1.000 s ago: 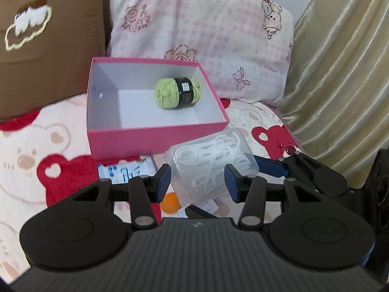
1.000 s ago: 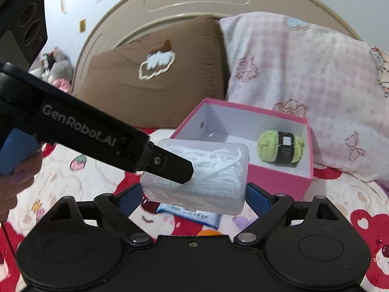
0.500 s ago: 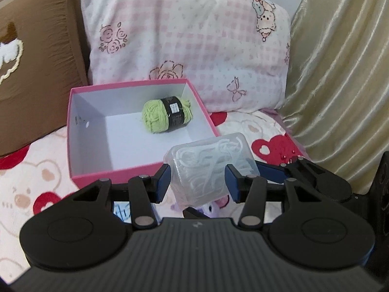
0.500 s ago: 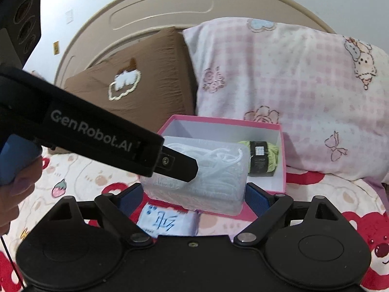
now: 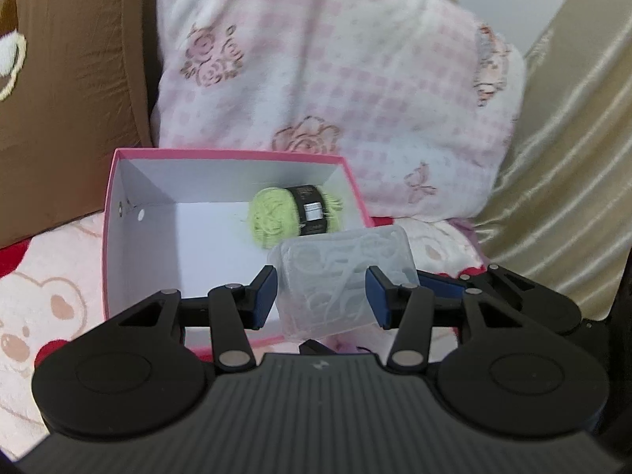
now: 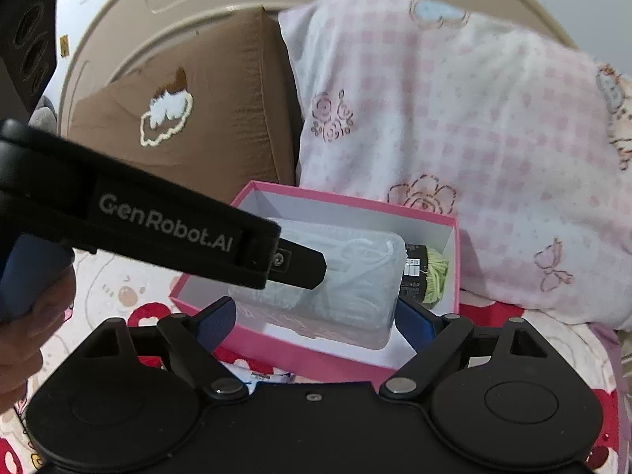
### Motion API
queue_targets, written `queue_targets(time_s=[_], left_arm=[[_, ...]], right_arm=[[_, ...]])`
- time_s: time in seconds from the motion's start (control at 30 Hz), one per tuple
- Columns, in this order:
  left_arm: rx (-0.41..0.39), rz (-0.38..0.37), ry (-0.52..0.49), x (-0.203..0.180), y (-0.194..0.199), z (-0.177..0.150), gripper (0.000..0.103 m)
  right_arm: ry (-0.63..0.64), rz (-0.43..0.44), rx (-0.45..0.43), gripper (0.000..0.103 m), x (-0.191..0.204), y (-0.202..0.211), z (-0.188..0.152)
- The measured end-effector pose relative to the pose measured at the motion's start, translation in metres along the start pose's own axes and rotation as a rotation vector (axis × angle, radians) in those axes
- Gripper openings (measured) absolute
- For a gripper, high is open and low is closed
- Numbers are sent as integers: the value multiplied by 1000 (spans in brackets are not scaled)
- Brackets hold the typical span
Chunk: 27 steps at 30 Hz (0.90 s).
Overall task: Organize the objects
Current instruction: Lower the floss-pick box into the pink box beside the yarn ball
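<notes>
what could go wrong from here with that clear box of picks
1. The clear box hangs by the pink box's right wall; lowered here it could catch the rim.
2. The green yarn lies right behind it, so it may land tilted on the yarn.
3. The left gripper pinches only its near end; smooth plastic might slip.

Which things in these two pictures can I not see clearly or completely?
- Yarn ball, right wrist view: mostly hidden behind the clear case.
- Yarn label, left wrist view: text blurred.
- Flat packet, right wrist view: covered by the pink box and gripper body.
</notes>
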<state>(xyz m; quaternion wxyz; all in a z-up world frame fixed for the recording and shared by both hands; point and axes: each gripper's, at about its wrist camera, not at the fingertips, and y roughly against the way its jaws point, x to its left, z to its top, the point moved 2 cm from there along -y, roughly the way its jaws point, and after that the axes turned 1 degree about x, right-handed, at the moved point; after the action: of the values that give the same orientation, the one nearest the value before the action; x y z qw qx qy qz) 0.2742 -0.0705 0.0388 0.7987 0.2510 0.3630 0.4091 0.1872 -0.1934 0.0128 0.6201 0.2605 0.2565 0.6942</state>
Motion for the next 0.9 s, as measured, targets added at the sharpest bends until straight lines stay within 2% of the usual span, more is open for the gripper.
queue_targets(time_s=[0.13, 0.23, 0.47, 0.7, 0.9], left_arm=[[50, 8, 29, 16, -27, 11, 46], [71, 14, 58, 26, -50, 16, 47], [114, 12, 136, 47, -102, 20, 46], [167, 10, 168, 57, -134, 19, 48], [199, 0, 221, 67, -150, 10, 48]], right_arm=[[-16, 19, 72, 88, -7, -32, 8], [-19, 6, 130, 82, -12, -55, 9], [-24, -31, 208, 76, -26, -104, -2], [10, -62, 261, 72, -35, -142, -13], [43, -62, 275, 69, -39, -150, -15]])
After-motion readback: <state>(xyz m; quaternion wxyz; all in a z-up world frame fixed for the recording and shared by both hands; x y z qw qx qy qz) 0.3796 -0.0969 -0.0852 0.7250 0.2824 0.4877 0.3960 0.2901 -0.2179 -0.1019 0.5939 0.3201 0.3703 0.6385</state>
